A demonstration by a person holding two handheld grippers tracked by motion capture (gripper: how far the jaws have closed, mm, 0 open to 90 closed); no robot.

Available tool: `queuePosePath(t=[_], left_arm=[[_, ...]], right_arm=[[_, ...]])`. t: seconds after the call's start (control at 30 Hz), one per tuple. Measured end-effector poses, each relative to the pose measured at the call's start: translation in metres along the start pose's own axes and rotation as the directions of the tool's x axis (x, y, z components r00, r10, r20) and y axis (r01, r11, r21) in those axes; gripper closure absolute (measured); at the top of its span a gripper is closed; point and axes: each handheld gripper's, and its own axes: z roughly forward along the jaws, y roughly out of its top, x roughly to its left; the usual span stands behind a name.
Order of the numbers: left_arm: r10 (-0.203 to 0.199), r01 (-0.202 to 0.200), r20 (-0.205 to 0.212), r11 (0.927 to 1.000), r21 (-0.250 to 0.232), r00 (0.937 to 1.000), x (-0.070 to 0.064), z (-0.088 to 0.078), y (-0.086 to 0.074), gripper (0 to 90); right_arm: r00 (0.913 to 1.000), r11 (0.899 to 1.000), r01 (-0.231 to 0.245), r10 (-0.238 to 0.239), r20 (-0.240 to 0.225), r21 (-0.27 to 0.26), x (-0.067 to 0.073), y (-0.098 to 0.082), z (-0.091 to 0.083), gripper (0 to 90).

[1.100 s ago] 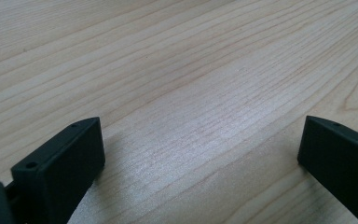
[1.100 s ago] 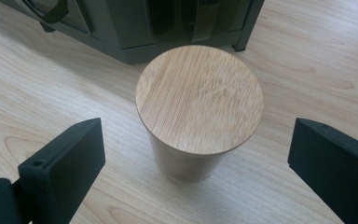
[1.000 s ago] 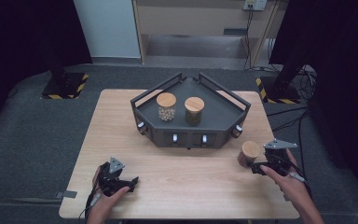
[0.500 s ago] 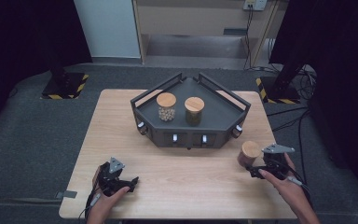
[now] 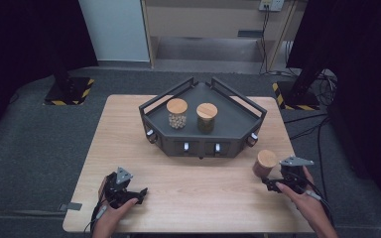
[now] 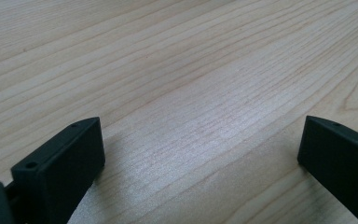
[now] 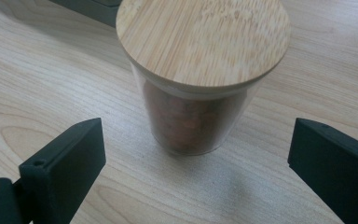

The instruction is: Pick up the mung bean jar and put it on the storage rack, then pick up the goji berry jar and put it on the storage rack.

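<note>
High view: a glass jar with a wooden lid stands upright on the bench, near its right edge and just outside the right front corner of a dark tray. The right gripper lies just behind the jar, on the person's side. In the right gripper view its fingers are spread wide, one on each side of the jar and clear of it; the contents appear reddish-brown, though the glass blurs them. Two more jars stand inside the tray. The left gripper rests at the front left of the bench, fingers apart over bare wood.
</note>
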Motion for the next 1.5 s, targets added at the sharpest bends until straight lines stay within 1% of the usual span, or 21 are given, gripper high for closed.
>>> queuePosePath(t=[0.27, 0.4, 0.53, 0.73, 0.93, 1.37, 1.5], left_arm=[[0.000, 0.000, 0.000, 1.0000, 0.000, 1.0000, 0.000, 0.000, 0.000, 0.0], [0.000, 0.000, 0.000, 1.0000, 0.000, 1.0000, 0.000, 0.000, 0.000, 0.0], [0.000, 0.000, 0.000, 1.0000, 0.000, 1.0000, 0.000, 0.000, 0.000, 0.0], [0.000, 0.000, 0.000, 1.0000, 0.000, 1.0000, 0.000, 0.000, 0.000, 0.0], [0.000, 0.000, 0.000, 1.0000, 0.000, 1.0000, 0.000, 0.000, 0.000, 0.0], [0.000, 0.000, 0.000, 1.0000, 0.000, 1.0000, 0.000, 0.000, 0.000, 0.0], [0.000, 0.000, 0.000, 1.0000, 0.000, 1.0000, 0.000, 0.000, 0.000, 0.0]], right_arm=[[1.0000, 1.000, -0.003, 0.003, 0.007, 0.014, -0.001, -0.005, 0.004, 4.2], [1.0000, 1.000, 0.000, 0.000, 0.005, 0.026, -0.001, -0.006, 0.009, 4.2], [1.0000, 1.000, 0.008, -0.008, 0.004, 0.026, 0.000, -0.006, 0.015, 4.3], [1.0000, 1.000, 0.001, -0.001, 0.004, 0.022, 0.001, -0.004, 0.020, 5.0], [1.0000, 1.000, 0.009, -0.009, 0.003, 0.021, 0.003, 0.000, 0.025, 6.2], [0.9998, 1.000, 0.013, -0.013, 0.014, 0.008, 0.004, 0.006, 0.030, 13.0], [0.9994, 1.000, 0.026, -0.026, 0.024, -0.008, 0.006, 0.010, 0.030, 16.1]])
